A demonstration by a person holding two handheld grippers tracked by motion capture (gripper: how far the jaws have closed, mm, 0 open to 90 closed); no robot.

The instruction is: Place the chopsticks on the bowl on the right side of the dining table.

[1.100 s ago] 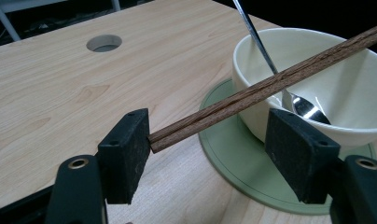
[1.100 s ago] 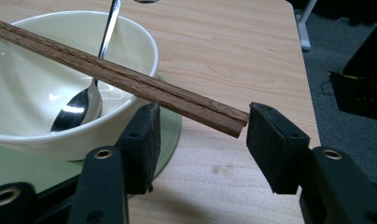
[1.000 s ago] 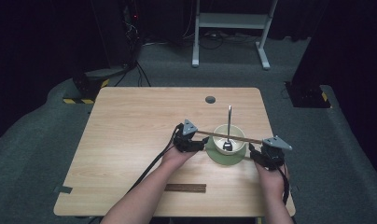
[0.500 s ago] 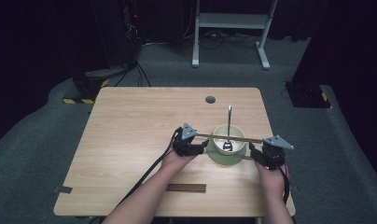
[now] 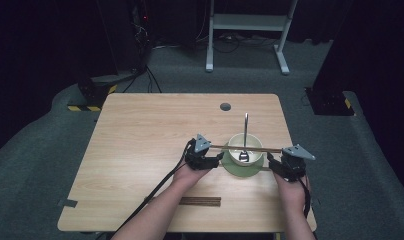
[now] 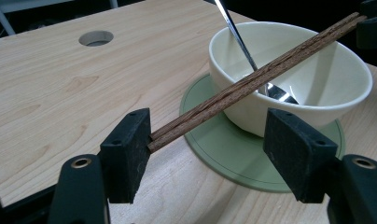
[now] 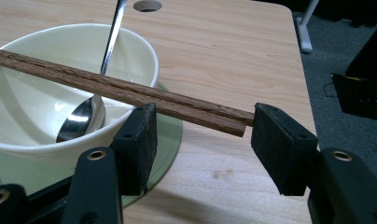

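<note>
Chopsticks (image 6: 252,79): dark grained wood, paired, lying across bowl rim
Bowl (image 6: 326,93): cream, glossy, round
Saucer (image 6: 224,149): matte green disc
Left gripper (image 6: 210,154): jaws apart, chopstick tips touching one pad
Right gripper (image 7: 203,140): jaws apart, chopstick ends between

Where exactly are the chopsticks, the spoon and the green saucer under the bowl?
chopsticks (image 6: 252,79), left gripper view, on the middle of the wooden pair lying across the bowl's rim
spoon (image 7: 77,119), right gripper view, on its shiny scoop inside the bowl
green saucer (image 6: 224,151), left gripper view, on its bare front part
</note>
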